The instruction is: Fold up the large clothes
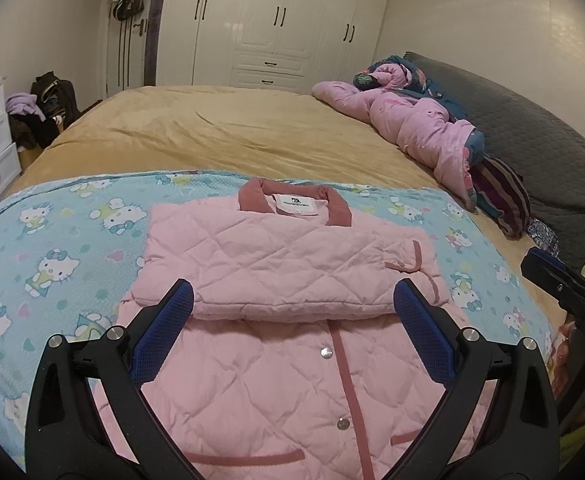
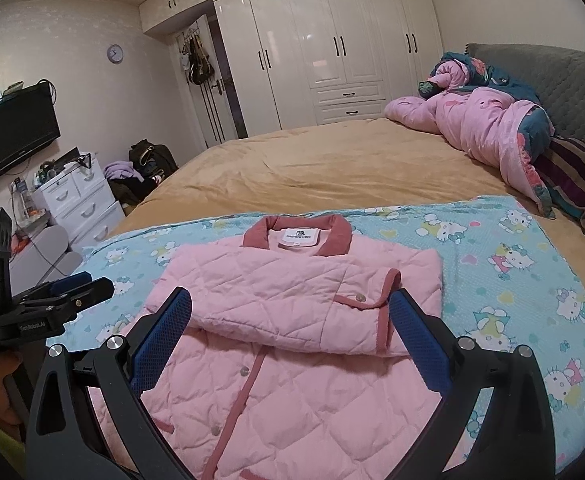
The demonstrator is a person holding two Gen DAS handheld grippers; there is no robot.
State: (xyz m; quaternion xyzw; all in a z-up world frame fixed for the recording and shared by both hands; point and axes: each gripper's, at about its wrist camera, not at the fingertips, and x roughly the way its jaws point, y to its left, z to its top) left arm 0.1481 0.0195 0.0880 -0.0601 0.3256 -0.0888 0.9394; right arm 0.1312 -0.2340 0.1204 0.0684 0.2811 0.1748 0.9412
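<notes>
- While both grippers hang over the near edge of the bed (image 1: 252, 128), the pink quilted jacket (image 1: 276, 264) lies flat on the cartoon-print sheet (image 1: 52, 240), collar (image 1: 292, 200) pointing away toward the far side.
- Left gripper (image 1: 292, 312) has its blue pads spread wide, nothing between them; it sits over the jacket's lower front, straddling the button placket (image 1: 348, 392).
- Right gripper (image 2: 290, 320) is just as wide open and empty, over the same lower half, a touch toward the jacket's right side.
- Sleeves look already folded in across the chest, forming a thick band with a cuff (image 2: 372, 300) lying on top.
- Long axis runs straight away from both grippers, hem nearest, collar farthest. That's the relation that counts: the remaining fold, I'd judge, brings hem up toward collar.
- Neither hand is clearly nearer; they flank the placket, so a two-handed pick at the hem corners looks natural.
- Hem itself sits below both views, so its exact position is hidden.
- Puffy quilting may spring back.
</notes>
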